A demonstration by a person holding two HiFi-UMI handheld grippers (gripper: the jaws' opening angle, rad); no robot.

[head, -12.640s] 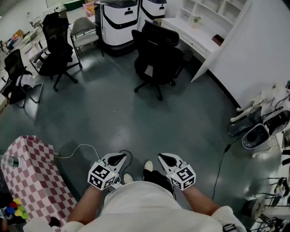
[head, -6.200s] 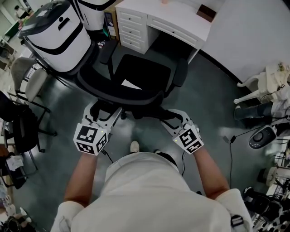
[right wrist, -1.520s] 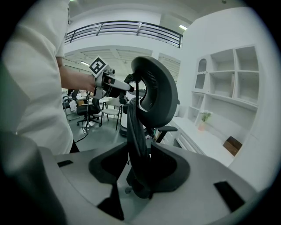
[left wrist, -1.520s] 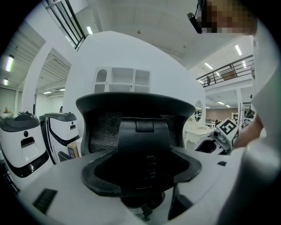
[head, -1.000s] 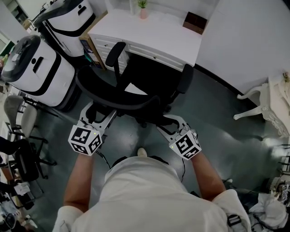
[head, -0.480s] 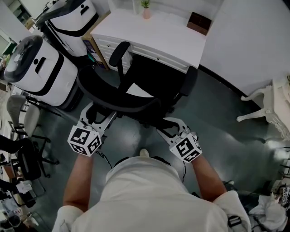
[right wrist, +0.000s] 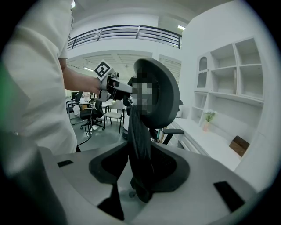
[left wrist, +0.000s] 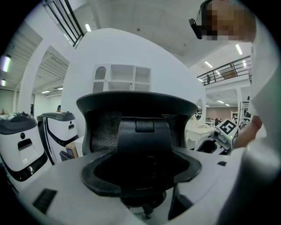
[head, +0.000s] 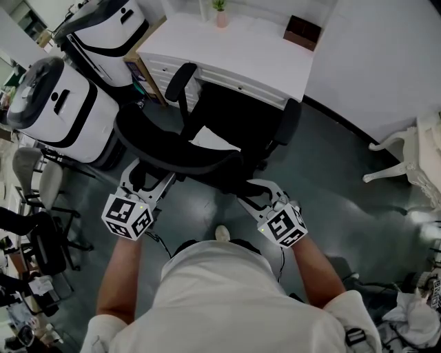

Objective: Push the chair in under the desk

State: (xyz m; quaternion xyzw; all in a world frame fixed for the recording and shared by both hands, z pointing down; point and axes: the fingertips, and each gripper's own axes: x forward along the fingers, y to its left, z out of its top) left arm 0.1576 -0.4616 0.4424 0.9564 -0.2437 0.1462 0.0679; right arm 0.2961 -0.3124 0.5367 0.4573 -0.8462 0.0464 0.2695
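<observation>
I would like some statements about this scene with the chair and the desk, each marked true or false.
1. The black office chair stands fully under the white desk. False: most of it stands outside the desk.
2. A small potted plant stands on the desk. True.
3. The brown box lies at the desk's left end. False: it is at the right end, near the wall.
4. The left hand-held gripper and the right hand-held gripper are at the two sides of the chair's backrest. True.
5. Two white machines stand right of the chair. False: the white machines stand to its left.
</observation>
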